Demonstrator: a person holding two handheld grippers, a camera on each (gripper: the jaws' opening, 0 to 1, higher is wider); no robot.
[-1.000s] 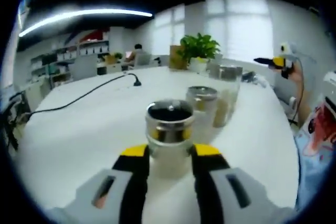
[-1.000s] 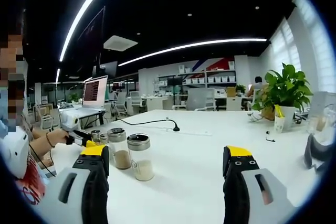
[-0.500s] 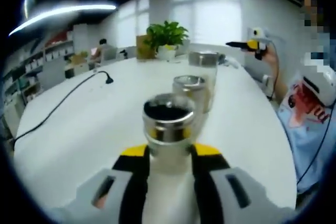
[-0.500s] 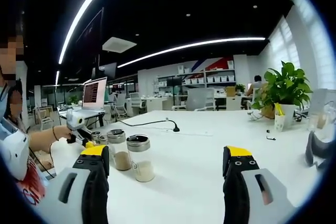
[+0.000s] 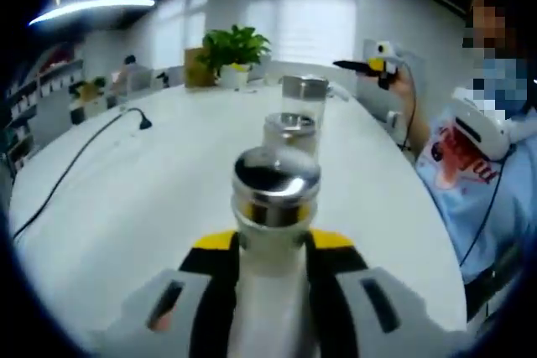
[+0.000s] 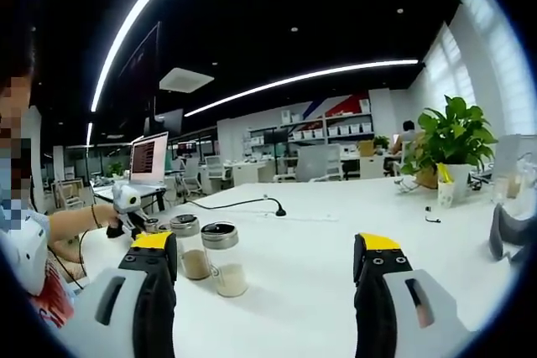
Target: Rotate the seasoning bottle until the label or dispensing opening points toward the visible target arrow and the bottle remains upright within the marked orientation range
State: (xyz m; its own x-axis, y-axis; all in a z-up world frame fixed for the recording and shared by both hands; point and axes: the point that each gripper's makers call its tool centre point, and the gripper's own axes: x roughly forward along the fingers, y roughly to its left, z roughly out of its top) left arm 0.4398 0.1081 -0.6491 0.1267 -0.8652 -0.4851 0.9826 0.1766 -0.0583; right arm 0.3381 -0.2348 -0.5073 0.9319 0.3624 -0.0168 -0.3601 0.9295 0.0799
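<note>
Left gripper view: left gripper (image 5: 270, 249) was clamped on the seasoning bottle (image 5: 273, 207) on the white table (image 5: 151, 199), and the room had swung sideways over the last second, suggesting rotation underway; no arrow visible. Right gripper view: right gripper (image 6: 267, 262) hung wide open, empty, beside two jars (image 6: 210, 257), barely shifted.

An open office is seen beyond a long white table (image 6: 310, 232). Bright windows (image 5: 306, 2) line the far wall behind a potted plant (image 5: 228, 46). Shelving (image 6: 340, 127) and ceiling light strips (image 6: 302, 79) are visible.
</note>
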